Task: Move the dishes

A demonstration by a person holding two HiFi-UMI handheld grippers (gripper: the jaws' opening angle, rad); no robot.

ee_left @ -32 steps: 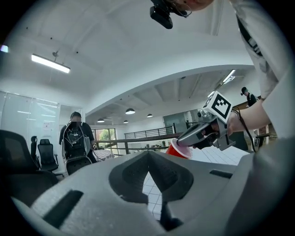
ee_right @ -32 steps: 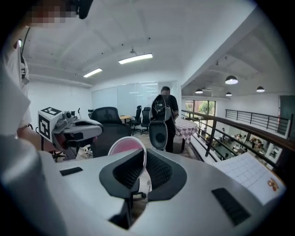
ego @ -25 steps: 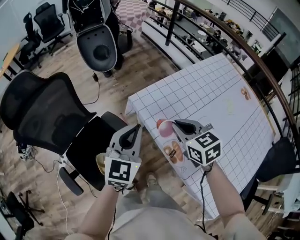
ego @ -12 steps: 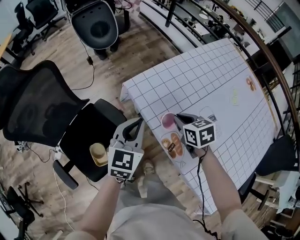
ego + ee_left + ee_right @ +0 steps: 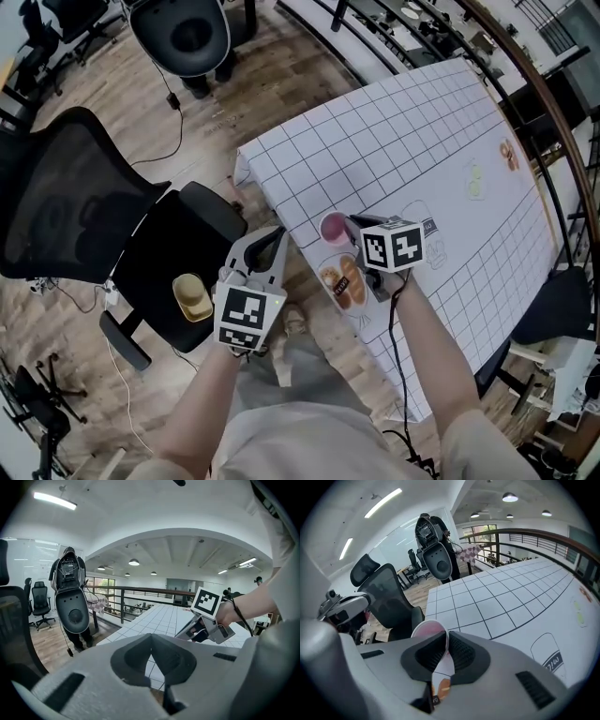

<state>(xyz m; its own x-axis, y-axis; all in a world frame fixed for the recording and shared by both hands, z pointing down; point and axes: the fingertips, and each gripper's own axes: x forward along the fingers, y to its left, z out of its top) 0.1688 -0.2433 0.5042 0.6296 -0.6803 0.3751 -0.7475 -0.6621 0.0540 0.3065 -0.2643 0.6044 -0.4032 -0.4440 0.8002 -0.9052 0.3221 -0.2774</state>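
A small pink dish stands on the white grid-cloth table near its front edge. My right gripper is shut, and its tips sit right beside the dish's rim. Whether they touch the rim I cannot tell. A printed plate of bread lies on the cloth under that gripper. A yellowish dish rests on the black chair seat. My left gripper is shut and empty. It hangs over the gap between seat and table, pointing at the table edge.
The black mesh office chair stands close to the table's left edge. A dark pod seat stands further back on the wooden floor, where cables trail. A railing runs behind the table. More printed outlines mark the cloth.
Both grippers have sunk toward the table's front edge, and the right one now tips more steeply down. The pink dish keeps its place beside the bread print.
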